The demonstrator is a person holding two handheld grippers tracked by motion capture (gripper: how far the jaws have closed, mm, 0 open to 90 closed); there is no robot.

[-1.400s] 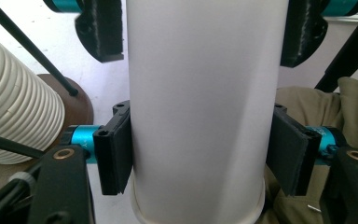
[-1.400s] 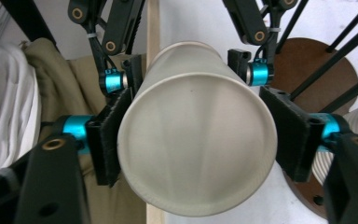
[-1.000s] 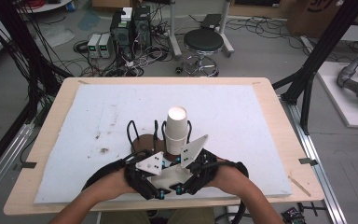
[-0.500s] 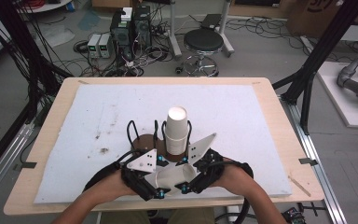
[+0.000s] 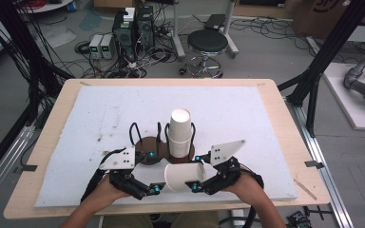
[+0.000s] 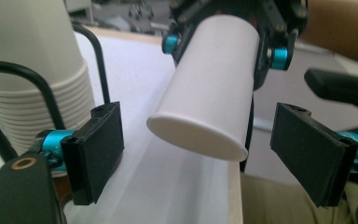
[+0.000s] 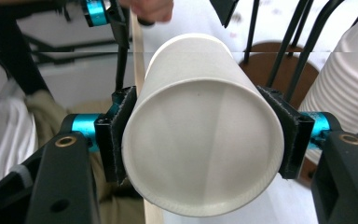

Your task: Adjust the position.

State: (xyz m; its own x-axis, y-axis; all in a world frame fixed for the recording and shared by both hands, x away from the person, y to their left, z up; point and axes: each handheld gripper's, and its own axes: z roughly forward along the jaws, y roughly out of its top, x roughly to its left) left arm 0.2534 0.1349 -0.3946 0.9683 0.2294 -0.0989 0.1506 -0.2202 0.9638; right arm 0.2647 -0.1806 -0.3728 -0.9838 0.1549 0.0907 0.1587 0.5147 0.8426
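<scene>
A single white paper cup (image 5: 184, 176) lies sideways in the air near the table's front edge, with my right gripper (image 5: 196, 173) shut on its sides. In the right gripper view the cup (image 7: 200, 126) shows its open mouth, squeezed between both pads (image 7: 119, 135). My left gripper (image 5: 153, 172) stands open just left of the cup's closed base. Its jaws flank that base (image 6: 196, 137) without touching it. Behind them a tall stack of white cups (image 5: 180, 130) stands upright in a black wire holder on a round brown base (image 5: 145, 145).
A white foam sheet (image 5: 247, 114) covers the wooden table (image 5: 52, 142). The stack of cups (image 6: 32, 70) is close beside my left gripper's jaw. The wire holder's rods (image 7: 303, 42) rise just beyond the right gripper. A stool and cables sit on the floor past the far edge.
The two grippers have drawn apart from under the stack. A single cup now lies sideways between them, held by the right gripper, which moved right.
</scene>
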